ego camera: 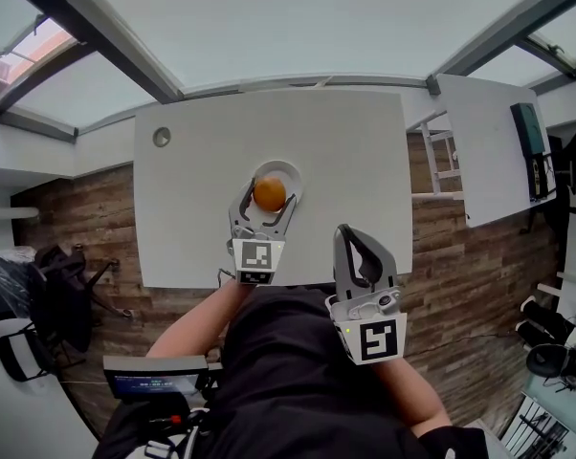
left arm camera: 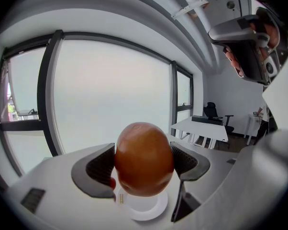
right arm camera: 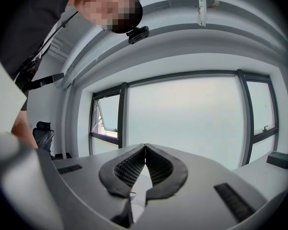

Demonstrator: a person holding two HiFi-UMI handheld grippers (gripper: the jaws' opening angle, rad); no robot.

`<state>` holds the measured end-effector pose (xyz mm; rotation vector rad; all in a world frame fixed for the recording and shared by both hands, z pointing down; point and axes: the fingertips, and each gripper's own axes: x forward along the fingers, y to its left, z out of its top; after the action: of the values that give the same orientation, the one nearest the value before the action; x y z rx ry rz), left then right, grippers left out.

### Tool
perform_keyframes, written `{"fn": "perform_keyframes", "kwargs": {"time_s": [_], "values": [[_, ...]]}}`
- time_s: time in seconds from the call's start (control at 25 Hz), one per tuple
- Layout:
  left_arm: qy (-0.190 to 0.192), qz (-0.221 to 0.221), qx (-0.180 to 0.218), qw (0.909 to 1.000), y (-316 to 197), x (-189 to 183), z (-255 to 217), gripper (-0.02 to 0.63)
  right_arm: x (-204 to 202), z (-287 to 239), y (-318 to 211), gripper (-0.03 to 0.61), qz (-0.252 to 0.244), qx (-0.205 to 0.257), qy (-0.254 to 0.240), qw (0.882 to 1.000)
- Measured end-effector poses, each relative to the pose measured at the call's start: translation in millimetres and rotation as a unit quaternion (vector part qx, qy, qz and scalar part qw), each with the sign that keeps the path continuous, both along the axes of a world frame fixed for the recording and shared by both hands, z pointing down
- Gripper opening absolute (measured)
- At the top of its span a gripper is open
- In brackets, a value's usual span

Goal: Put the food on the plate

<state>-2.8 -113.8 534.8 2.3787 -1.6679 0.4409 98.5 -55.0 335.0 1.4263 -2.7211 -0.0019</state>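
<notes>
An orange-brown, egg-shaped food item (ego camera: 270, 192) hangs just above a small white plate (ego camera: 291, 173) on the white table (ego camera: 355, 161). My left gripper (ego camera: 269, 199) is shut on it, one jaw pressing each side. In the left gripper view the food (left arm camera: 144, 157) fills the gap between the dark pads (left arm camera: 98, 169), and the plate (left arm camera: 145, 210) lies right below it. My right gripper (ego camera: 344, 231) is held over the table's near edge, right of the plate. Its jaws meet at the tips (right arm camera: 145, 148) with nothing between them.
A round grommet (ego camera: 162, 137) sits in the table's far left corner. A second white table (ego camera: 489, 151) stands to the right across a gap of wooden floor. Black chairs (ego camera: 63, 285) stand at the left, and a screen (ego camera: 154, 382) shows near my body.
</notes>
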Motion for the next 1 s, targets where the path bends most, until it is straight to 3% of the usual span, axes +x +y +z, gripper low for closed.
{"fn": "perform_keyframes", "kwargs": {"time_s": [0.28, 0.56, 0.72, 0.88, 1.0], "values": [[0.004, -0.027, -0.064, 0.9976, -3.5, -13.0, 37.3, 0.35, 9.5, 7.6, -6.6, 0.008, 0.014, -0.023, -0.008, 1.0], [0.002, -0.031, -0.084, 0.996, -6.5, -16.2, 62.6, 0.35, 1.2, 6.9, -6.9, 0.008, 0.001, -0.007, 0.01, 1.0], [-0.029, -0.009, -0.082, 0.9962, -7.5, -12.3, 69.7, 0.35, 4.0, 5.5, -8.2, 0.008, 0.009, -0.005, 0.014, 1.0], [-0.04, 0.019, -0.076, 0.9961, -7.1, -2.4, 73.8, 0.35, -2.9, 0.6, -7.4, 0.008, 0.004, 0.011, 0.019, 1.0], [-0.035, 0.02, -0.094, 0.9948, -7.4, 1.1, 84.5, 0.35, -6.4, 3.3, -4.9, 0.008, -0.005, 0.008, 0.022, 1.0]]}}
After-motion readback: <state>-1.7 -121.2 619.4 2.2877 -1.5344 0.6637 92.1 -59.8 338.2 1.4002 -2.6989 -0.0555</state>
